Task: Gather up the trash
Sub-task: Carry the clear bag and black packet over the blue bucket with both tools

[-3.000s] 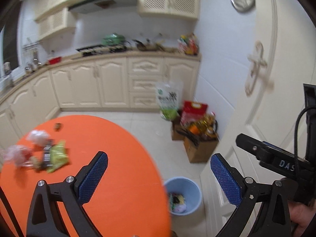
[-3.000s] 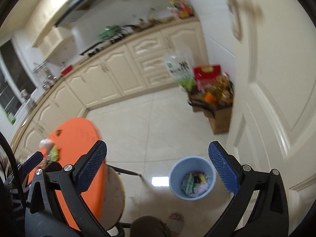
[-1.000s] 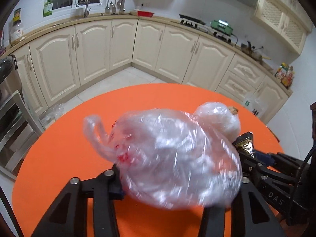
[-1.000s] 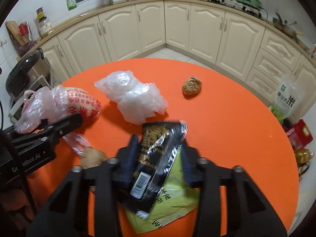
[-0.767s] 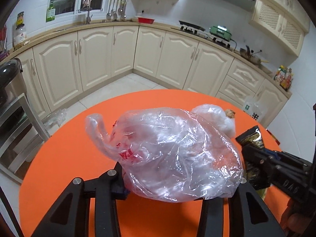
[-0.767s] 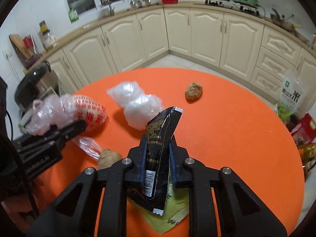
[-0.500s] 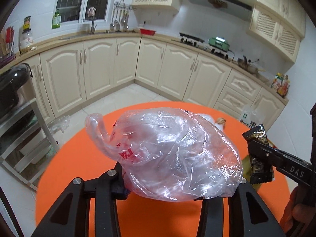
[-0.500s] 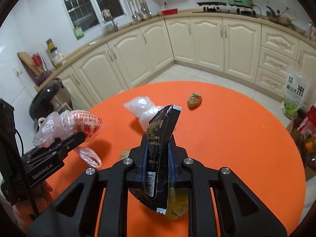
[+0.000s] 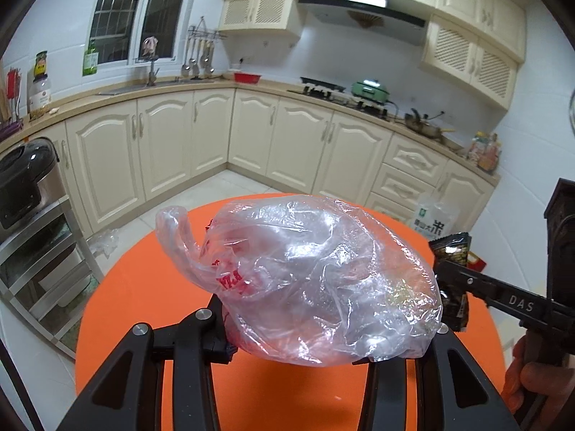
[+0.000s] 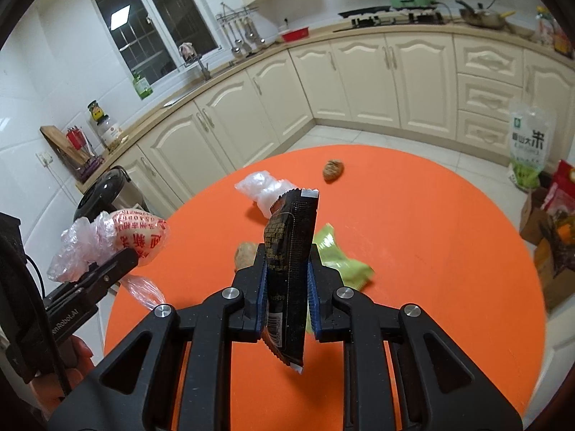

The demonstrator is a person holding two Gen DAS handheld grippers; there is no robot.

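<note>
1. Above the orange round table (image 10: 413, 251), the right gripper (image 10: 287, 287) is clamped on a black snack wrapper (image 10: 291, 262), which stands upright between the blue pads with its barcode end hanging below them.
2. Beside it, over the table's near-left edge, the left gripper (image 9: 298, 337) is clamped on a crumpled clear plastic bag with red print (image 9: 305, 280); the bag bulges well past both fingers.
3. Left on the table: a green wrapper (image 10: 341, 262) just behind the black one, a white plastic wad (image 10: 266, 188) further back, a brown lump (image 10: 333, 170) near the far edge, another brown lump (image 10: 246, 253) and a small pinkish bag (image 10: 143, 291) toward the left edge.
4. Both loads look ready to carry off to a bin, which is not in view.
5. To do it well, keep both grips firm, since the thin bag could slip, keep the two grippers apart, and let go only once each is directly over the bin.
</note>
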